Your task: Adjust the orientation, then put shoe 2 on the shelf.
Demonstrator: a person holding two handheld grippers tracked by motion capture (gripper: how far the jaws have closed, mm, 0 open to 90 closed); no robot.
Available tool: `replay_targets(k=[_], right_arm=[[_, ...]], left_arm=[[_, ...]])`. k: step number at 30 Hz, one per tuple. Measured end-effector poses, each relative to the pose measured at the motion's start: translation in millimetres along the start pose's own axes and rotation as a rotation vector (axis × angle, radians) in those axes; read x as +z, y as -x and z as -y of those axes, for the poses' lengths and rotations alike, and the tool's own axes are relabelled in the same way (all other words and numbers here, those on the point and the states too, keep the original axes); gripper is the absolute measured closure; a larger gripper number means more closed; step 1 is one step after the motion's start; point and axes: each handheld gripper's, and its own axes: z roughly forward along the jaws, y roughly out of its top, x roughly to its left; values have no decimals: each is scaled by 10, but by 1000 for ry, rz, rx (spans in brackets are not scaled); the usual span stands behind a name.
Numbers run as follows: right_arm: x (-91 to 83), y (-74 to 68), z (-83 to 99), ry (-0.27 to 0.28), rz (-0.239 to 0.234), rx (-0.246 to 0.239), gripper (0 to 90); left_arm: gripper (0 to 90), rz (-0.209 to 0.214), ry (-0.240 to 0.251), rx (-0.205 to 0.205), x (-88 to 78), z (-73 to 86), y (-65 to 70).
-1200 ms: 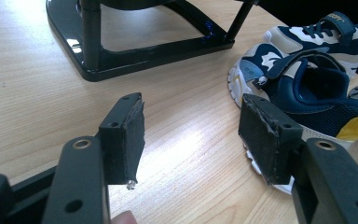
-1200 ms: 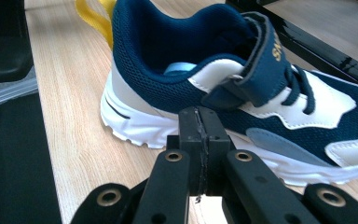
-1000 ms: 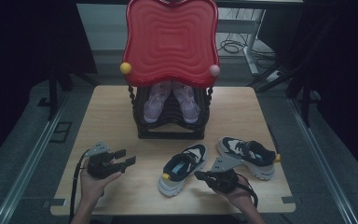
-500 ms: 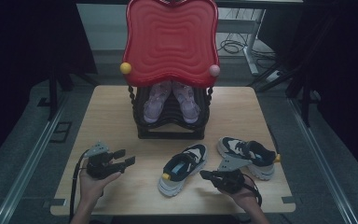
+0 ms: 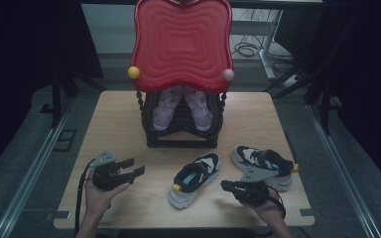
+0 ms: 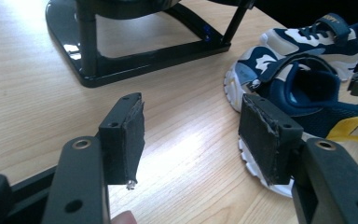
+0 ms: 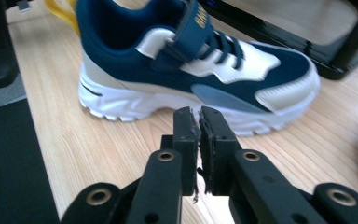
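Note:
Two navy-and-white sneakers lie on the wooden table [image 5: 119, 124]. The near sneaker [image 5: 194, 178] [image 6: 303, 93] [image 7: 196, 70] has a yellow heel tab. The second sneaker [image 5: 263, 161] [image 6: 307, 35] lies farther right. My left gripper [image 5: 134, 167] [image 6: 191, 135] is held open with nothing between its pads, left of the near sneaker and pointing at it. My right gripper [image 5: 226, 186] [image 7: 199, 121] is shut on nothing, a short way off the near sneaker's side.
A black shoe rack [image 5: 181, 141] [image 6: 135, 56] [image 7: 335, 46] stands mid-table, holding a pair of pink shoes [image 5: 182, 106] under a red wavy top [image 5: 181, 42]. Bare wood lies left of the rack and along the front edge. Dark floor surrounds the table.
My right gripper has drifted slightly right, away from the near sneaker. The left gripper and both sneakers have stayed put.

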Motion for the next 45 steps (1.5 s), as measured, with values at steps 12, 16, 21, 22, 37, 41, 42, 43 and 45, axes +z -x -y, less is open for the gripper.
replay_targets(k=[12, 16, 21, 22, 37, 41, 42, 43, 45], right_arm=[[-192, 121, 128, -1, 26, 51, 666], [-283, 141, 107, 14, 41, 52, 625], [-394, 167, 85, 41, 64, 61, 611], [-413, 173, 84, 45, 66, 63, 608], [-504, 225, 95, 78, 86, 84, 585], [-519, 229, 98, 81, 89, 86, 585], [-523, 230, 99, 82, 89, 88, 585], [-526, 233, 101, 82, 90, 89, 585], [-532, 239, 103, 82, 92, 93, 585]], left_arm=[[412, 48, -20, 45, 182, -166, 193], [411, 68, -26, 69, 291, -276, 293], [410, 88, -43, 80, 442, -383, 398], [410, 89, -48, 80, 470, -401, 412], [417, 146, -131, 93, 842, -472, 546], [428, 151, -163, 115, 964, -472, 599], [431, 151, -170, 120, 987, -468, 610], [436, 153, -177, 125, 1007, -466, 622], [443, 155, -195, 139, 1043, -462, 638]])
